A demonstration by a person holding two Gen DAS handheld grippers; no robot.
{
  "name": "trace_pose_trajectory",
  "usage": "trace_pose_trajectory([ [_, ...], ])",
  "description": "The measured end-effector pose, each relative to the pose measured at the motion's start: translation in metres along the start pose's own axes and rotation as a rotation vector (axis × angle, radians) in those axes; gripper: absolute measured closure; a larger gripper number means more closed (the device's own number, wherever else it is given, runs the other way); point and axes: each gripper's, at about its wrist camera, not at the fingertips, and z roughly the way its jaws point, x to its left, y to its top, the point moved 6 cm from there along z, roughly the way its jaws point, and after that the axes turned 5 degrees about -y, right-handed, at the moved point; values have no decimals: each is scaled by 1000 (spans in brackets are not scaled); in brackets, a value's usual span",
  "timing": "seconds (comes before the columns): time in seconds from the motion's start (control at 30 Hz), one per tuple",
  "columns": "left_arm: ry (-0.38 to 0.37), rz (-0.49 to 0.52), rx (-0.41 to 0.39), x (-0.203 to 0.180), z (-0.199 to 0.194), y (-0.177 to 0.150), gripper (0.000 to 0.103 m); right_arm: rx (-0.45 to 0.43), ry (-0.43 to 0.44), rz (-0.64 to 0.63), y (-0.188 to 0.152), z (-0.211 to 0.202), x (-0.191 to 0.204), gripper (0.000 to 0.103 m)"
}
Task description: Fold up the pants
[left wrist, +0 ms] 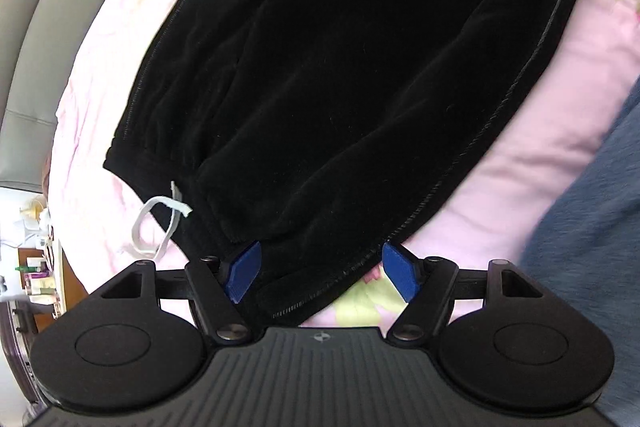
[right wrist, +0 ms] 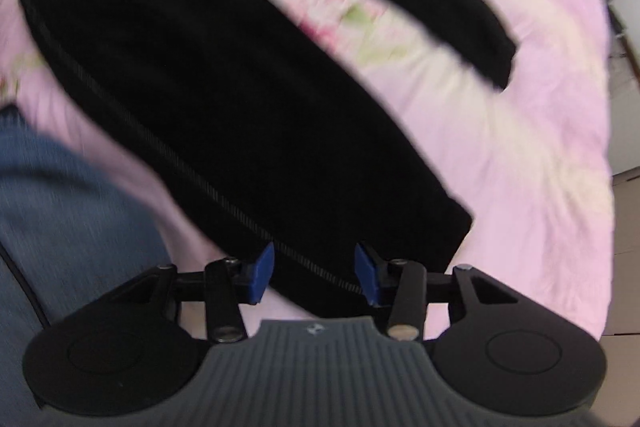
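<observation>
Black velvety pants (left wrist: 340,67) lie spread on a pink floral bedsheet (left wrist: 540,155); all places below are given relative to the pants. The waistband end with its white drawstring (left wrist: 160,227) shows in the left wrist view; in the right wrist view the two legs fork apart, sheet visible between them.

Left gripper (left wrist: 320,273): jaws spread wide, astride the stitched side seam at the pants' near edge by the waistband. The pads are not pressing the cloth, so nothing is grasped.

Right gripper (right wrist: 316,273): jaws partly apart, astride the same seam near the hem of the nearer leg. There is a gap on both sides, so no grip yet. This view is motion-blurred, so contact is hard to judge.

Blue denim (right wrist: 60,207), probably the person's leg, sits just beside the near edge of the pants.

Risks, as judgement:
- The pads could close on the sheet along with the pants, dragging bedding into the fold.
- They could catch only the top layer at the seam, so the lower layer stays behind.
- Uneven grips at waist and hem would skew the fold.
- The loose drawstring may get trapped inside.
</observation>
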Motion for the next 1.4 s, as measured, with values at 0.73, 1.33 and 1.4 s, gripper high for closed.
trace_pose_trajectory([
  [0.73, 182, 129, 54, -36, 37, 7, 68, 111, 47, -89, -14, 44, 27, 92],
  [1.33, 259, -213, -3, -16, -18, 20, 75, 22, -6, -138, -47, -21, 38, 82],
  [1.4, 263, -221, -1, -11, -18, 20, 75, 22, 11, -180, -46, -16, 47, 66],
])
